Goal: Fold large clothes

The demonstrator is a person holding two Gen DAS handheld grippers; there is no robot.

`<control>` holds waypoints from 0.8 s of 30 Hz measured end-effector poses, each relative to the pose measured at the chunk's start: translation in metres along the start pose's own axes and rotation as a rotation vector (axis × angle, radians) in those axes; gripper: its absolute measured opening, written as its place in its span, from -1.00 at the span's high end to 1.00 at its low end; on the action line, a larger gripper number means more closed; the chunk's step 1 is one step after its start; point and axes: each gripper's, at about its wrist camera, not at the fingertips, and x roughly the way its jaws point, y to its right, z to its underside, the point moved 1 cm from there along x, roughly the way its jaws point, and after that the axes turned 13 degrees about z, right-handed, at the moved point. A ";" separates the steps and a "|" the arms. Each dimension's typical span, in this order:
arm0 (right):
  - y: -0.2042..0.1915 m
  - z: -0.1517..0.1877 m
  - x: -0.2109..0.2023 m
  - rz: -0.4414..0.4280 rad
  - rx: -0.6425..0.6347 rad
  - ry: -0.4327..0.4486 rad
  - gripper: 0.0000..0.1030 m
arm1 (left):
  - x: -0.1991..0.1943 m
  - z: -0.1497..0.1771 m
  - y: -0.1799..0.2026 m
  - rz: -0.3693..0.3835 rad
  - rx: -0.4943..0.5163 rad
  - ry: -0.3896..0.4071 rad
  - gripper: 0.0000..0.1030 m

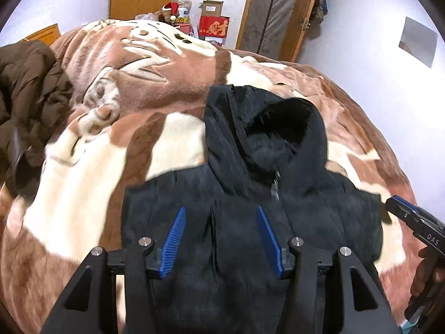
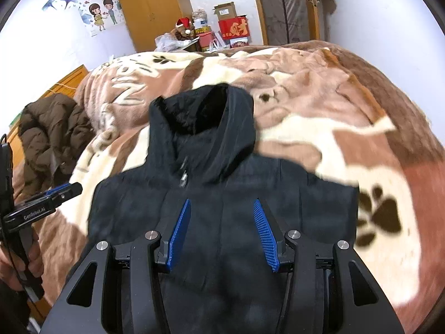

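Left tongs [image 1: 221, 236] and right tongs [image 2: 222, 232] both gape wide at bottom centre, holding nothing. Black hooded jacket [image 1: 250, 194] lies flat mid-frame on the bed blanket [image 1: 139, 83], sides apparently tucked in; lengthwise fold remains. Brown coat [image 2: 52, 133], far left, untouched.

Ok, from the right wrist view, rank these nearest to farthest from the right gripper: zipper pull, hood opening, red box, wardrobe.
1. Zipper pull, just ahead of the right gripper, on the black jacket.
2. Hood opening, beyond it.
3. Red box, past the bed.
4. Wardrobe, back left; close to the box.
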 end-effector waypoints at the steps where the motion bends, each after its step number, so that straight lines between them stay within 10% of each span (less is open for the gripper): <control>1: 0.000 -0.009 0.010 -0.009 0.001 -0.005 0.06 | 0.009 -0.009 -0.003 0.004 -0.004 -0.001 -0.11; 19: -0.013 -0.108 0.166 0.048 -0.009 -0.091 0.06 | 0.175 -0.109 -0.030 0.011 -0.093 -0.050 -0.22; 21: -0.014 -0.112 0.177 0.071 -0.016 -0.112 0.08 | 0.181 -0.116 -0.027 0.022 -0.087 -0.035 0.50; 23: -0.012 -0.113 0.180 0.066 -0.003 -0.130 0.85 | 0.187 -0.120 -0.024 0.028 -0.083 -0.058 0.90; 24: -0.012 -0.112 0.178 0.067 -0.003 -0.124 0.87 | 0.185 -0.121 -0.021 0.021 -0.072 -0.048 0.93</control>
